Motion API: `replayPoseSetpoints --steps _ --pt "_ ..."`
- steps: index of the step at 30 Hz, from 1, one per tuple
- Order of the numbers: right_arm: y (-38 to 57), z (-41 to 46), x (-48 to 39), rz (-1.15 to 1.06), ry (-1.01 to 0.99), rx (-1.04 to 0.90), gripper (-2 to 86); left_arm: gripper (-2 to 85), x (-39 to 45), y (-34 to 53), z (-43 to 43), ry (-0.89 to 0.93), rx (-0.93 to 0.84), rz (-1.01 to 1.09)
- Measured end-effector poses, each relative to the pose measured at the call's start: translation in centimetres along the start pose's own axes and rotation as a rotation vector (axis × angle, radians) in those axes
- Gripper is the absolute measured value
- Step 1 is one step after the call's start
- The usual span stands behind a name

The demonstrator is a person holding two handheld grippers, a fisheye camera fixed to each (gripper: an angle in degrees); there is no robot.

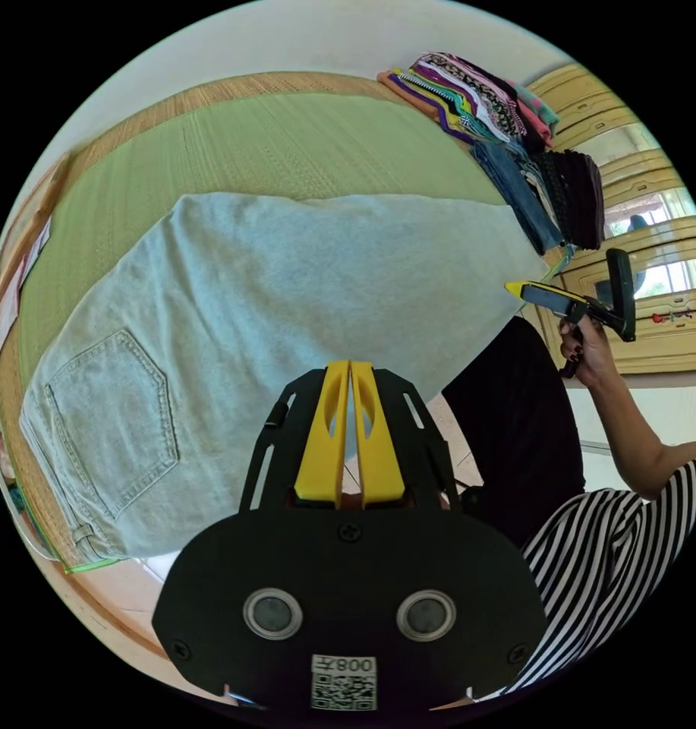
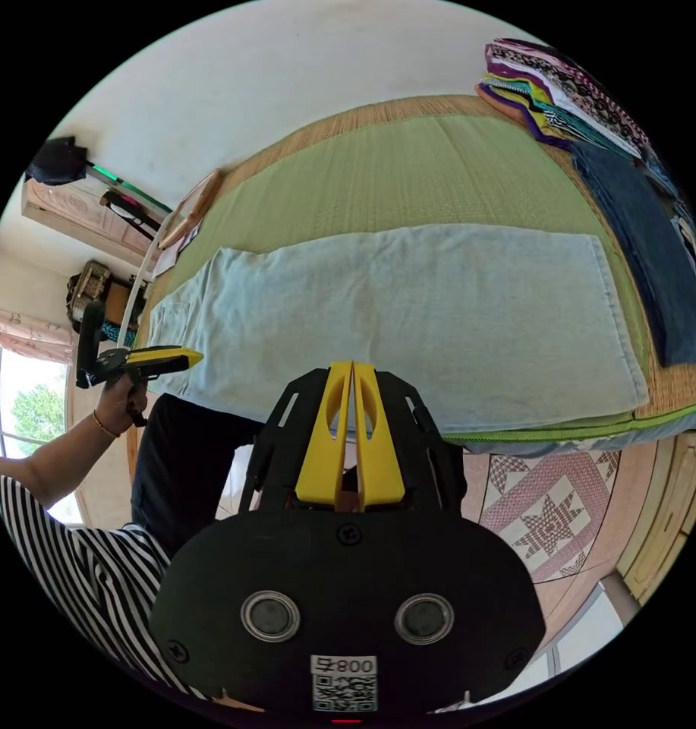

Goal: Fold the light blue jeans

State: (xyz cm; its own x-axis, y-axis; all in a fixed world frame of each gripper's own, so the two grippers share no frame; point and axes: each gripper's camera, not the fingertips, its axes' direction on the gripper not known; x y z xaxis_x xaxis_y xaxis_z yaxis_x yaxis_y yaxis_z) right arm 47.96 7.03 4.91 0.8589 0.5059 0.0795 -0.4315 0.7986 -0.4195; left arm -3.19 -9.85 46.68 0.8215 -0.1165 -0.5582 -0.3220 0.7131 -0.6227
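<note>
Jeans (image 1: 287, 304) lie flat on the green mat (image 1: 249, 144), already doubled leg on leg, running lengthwise along the near edge of the bed. In the left gripper view the waist end with the back pocket (image 1: 108, 421) is at the left and the hem end runs right toward the clothes stack (image 1: 499, 114). In the right gripper view it is the same layout: waist far left, hem (image 2: 613, 319) at the right, dark jeans (image 2: 651, 250) just beyond the hem.

Left gripper (image 1: 350, 368): yellow jaws pressed together, nothing between them, hovering above the near edge of the jeans. It also shows at the left of the right gripper view (image 2: 184, 355), apart from the cloth. Right gripper (image 2: 351, 368): jaws clenched too, empty, above the near edge; seen at the right of the left gripper view (image 1: 514, 287), off the hem corner, touching nothing.

Handling, my guess: denim is soft but heavy-ish and fairly stiff, holds a crease, not slippery, not fragile. Two layers, so pinch both together. Best holds are probably the two hem corners, or the waistband corners, to carry one end over the other.

Hard to tell: the near edge of the jeans is hidden behind each gripper body. The waistband's far corner is cut off by fisheye warp. Stack items blur together.
</note>
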Motion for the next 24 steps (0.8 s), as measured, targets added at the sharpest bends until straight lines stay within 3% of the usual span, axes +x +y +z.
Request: replayPoseSetpoints --steps 6,14,24 --pt "2.1 -1.9 3.4 0.044 -0.037 0.045 0.8 0.4 3.3 -3.4 1.1 -0.021 -0.001 -0.007" --pt "8.7 -9.0 15.3 0.323 -0.009 0.302 6.0 4.9 12.3 -14.4 2.9 0.180 0.045 0.214" --pt "9.6 -11.4 23.6 0.363 0.035 0.342 9.5 9.2 27.0 -29.9 9.1 0.210 -0.046 0.501"
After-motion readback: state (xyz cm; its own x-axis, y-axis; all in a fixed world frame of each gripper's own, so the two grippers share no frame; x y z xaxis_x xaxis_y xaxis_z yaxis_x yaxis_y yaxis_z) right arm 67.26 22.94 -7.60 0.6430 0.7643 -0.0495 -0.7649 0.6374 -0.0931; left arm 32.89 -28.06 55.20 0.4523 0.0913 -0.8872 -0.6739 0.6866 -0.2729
